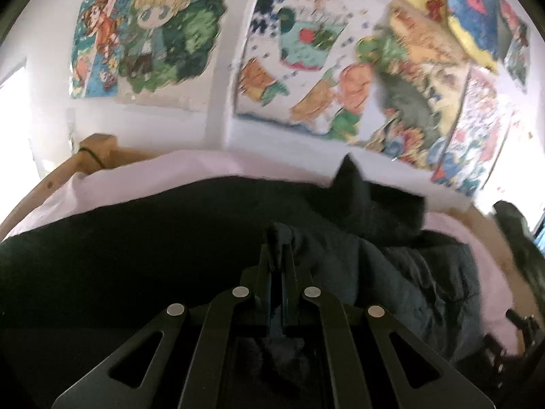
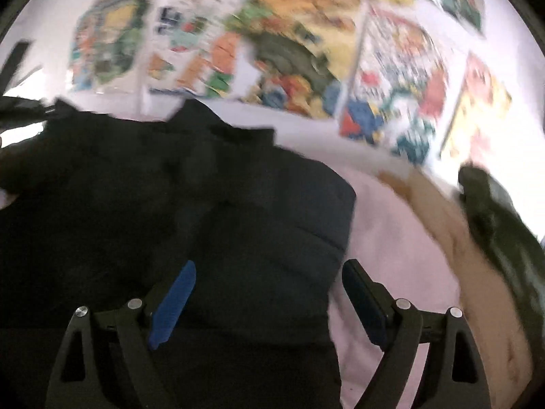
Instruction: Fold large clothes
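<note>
Several bright posters cover the wall behind a bed with a pink sheet, and on it lies a big dark padded jacket, part spread flat and part bunched toward the right, so the fold looks only partly made and most of it seems left to do. Left hand-held gripper is pinched narrow on a bit of the jacket's cloth, while the right hand-held gripper hangs wide over the jacket's right edge, holding nothing.
</note>
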